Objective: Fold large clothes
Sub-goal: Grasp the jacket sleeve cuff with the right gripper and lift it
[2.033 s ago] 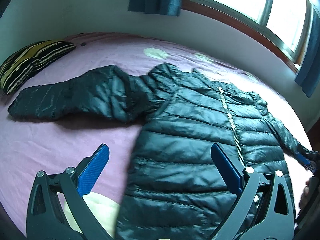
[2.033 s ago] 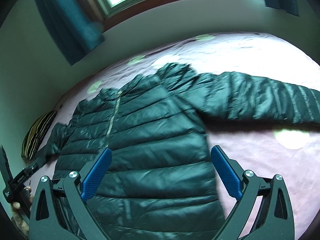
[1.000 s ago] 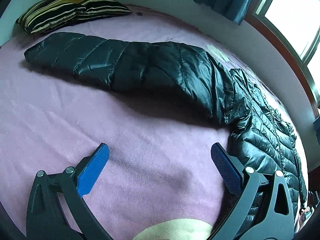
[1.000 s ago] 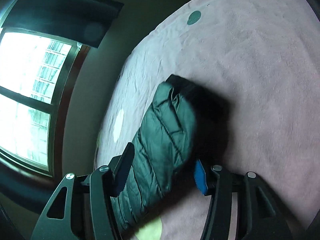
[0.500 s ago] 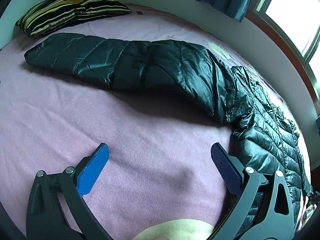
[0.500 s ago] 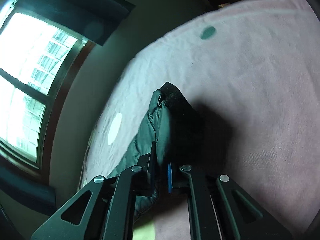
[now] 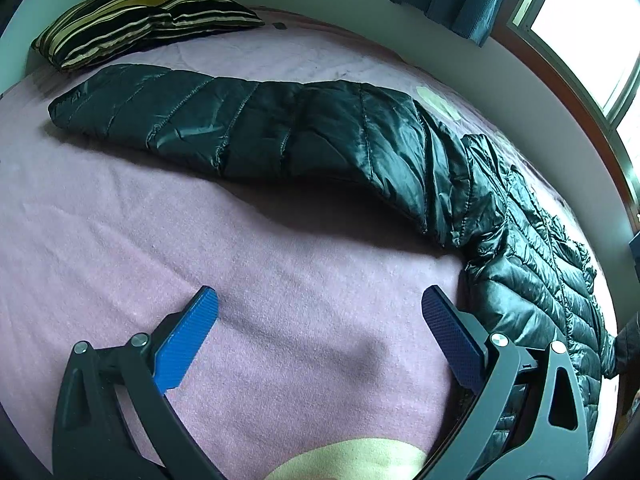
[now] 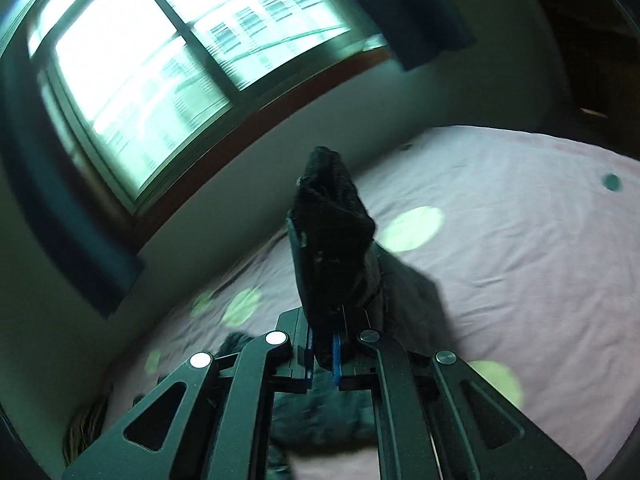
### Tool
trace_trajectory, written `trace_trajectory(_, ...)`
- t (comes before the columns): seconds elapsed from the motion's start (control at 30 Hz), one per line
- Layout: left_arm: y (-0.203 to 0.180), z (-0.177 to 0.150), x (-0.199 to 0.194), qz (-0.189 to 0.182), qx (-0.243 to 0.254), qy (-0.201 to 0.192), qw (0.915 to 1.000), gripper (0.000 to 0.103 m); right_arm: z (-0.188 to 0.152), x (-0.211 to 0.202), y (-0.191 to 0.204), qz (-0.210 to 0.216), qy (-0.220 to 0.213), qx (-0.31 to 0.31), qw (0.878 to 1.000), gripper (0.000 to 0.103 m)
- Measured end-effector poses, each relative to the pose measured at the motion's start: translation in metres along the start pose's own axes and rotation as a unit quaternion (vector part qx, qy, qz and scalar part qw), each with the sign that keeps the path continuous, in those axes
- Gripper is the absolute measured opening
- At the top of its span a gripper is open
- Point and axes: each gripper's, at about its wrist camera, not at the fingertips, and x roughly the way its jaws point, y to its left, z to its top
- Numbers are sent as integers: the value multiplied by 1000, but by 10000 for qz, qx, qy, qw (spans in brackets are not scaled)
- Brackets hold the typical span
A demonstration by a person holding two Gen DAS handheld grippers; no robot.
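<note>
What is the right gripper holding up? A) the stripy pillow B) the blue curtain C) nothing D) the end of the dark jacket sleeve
D: the right gripper has its jaws shut on the dark jacket sleeve, whose end sticks up above the pink bed.

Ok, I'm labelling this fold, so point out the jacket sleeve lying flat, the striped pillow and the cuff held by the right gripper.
jacket sleeve (image 7: 256, 132), left wrist view, mid sleeve.
striped pillow (image 7: 136, 20), left wrist view, top face.
cuff (image 8: 332, 216), right wrist view, end above jaws.

One jacket (image 7: 320, 136), one pillow (image 7: 140, 20)
</note>
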Motion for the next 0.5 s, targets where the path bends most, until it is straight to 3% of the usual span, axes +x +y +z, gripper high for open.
trace_trajectory(0.27, 1, 1, -1, -36, -44, -24, 10000, 101, -60, 42, 130, 710, 597, -1259, 9877, 6)
trace_trajectory(0.5, 1, 1, -1, -50, -54, -27, 10000, 101, -130, 72, 220, 1105, 1194, -2262, 9604, 6)
